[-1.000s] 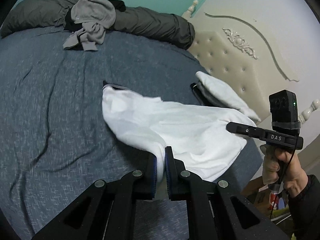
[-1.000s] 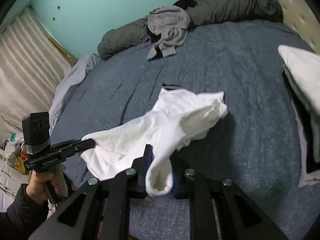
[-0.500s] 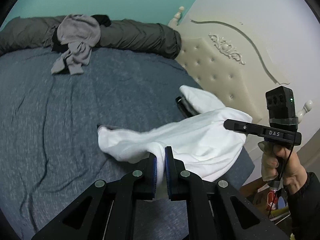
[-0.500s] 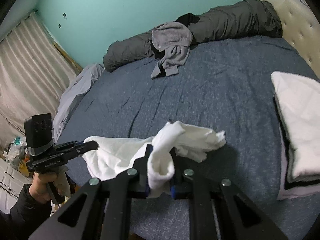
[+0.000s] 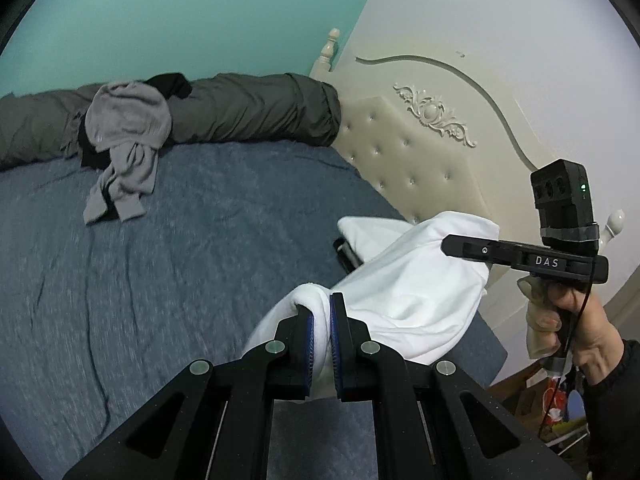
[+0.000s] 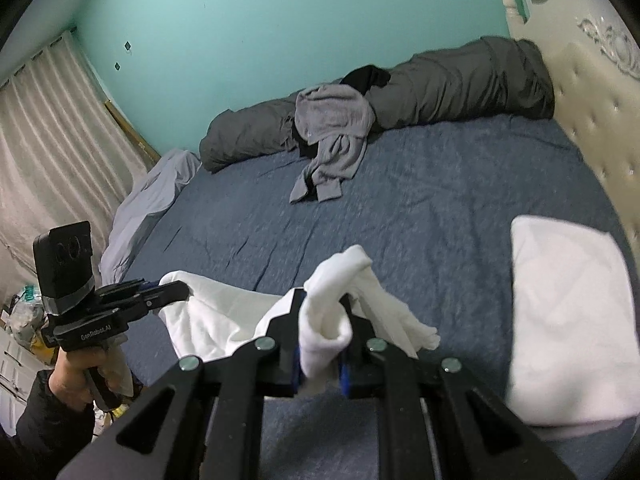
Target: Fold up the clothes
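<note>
A white garment [image 5: 412, 292] hangs bunched between my two grippers above the near part of the blue bed [image 5: 180, 264]. My left gripper [image 5: 320, 312] is shut on one edge of it. My right gripper [image 6: 323, 304] is shut on a rolled fold of the white garment [image 6: 224, 320]. In the left wrist view the right gripper [image 5: 448, 246] is held by a hand [image 5: 576, 320] at the right, its tip in the cloth. In the right wrist view the left gripper [image 6: 176, 289] pinches the garment's far-left corner.
A folded white pile [image 6: 568, 320] lies on the bed by the tufted headboard [image 6: 600, 128]. A grey garment heap [image 6: 332, 136] rests against a rolled dark grey duvet [image 6: 460, 80] at the far side. Curtains [image 6: 52, 152] hang at left.
Both grippers have risen and pulled back, lifting the white garment off the bed. It lay spread on the cover before; now it hangs bunched between them.
</note>
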### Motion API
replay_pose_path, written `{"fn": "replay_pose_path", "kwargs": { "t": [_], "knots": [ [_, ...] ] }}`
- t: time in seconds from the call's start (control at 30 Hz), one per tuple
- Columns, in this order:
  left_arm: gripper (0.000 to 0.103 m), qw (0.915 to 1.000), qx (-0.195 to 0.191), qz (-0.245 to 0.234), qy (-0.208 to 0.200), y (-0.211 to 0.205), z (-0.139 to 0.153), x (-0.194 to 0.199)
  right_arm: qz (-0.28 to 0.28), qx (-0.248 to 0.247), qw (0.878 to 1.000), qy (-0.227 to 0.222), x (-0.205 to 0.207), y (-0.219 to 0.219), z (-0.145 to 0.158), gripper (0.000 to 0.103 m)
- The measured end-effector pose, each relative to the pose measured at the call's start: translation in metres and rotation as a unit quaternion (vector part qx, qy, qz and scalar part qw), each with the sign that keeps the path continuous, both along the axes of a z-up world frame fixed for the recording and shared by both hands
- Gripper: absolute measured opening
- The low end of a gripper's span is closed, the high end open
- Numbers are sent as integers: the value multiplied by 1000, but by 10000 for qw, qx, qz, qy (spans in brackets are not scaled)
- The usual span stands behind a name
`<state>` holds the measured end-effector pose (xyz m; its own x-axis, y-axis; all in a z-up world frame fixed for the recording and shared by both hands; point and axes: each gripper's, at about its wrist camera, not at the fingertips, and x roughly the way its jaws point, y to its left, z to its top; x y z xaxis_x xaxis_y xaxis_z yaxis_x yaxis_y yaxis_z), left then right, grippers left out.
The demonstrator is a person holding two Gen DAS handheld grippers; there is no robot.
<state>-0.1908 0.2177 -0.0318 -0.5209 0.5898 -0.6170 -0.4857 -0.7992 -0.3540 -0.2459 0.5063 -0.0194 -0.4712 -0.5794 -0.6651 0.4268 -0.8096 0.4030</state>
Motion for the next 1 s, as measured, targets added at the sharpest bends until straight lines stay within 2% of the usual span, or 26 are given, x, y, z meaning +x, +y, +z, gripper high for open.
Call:
{"fn": "replay_pose_path", "kwargs": {
  "t": [0.47, 0.87, 1.0],
  "knots": [
    [7, 9997, 114, -53, 192, 56, 46, -91, -209, 69, 9990, 377, -98, 46, 55, 12],
    [7, 9995, 112, -79, 281, 127, 75, -187, -528, 221, 9963, 645, -193, 97, 76, 12],
    [7, 9993, -20, -173, 343, 156, 84, -213, -692, 279, 9941, 789, -216, 119, 84, 12]
  ]
}}
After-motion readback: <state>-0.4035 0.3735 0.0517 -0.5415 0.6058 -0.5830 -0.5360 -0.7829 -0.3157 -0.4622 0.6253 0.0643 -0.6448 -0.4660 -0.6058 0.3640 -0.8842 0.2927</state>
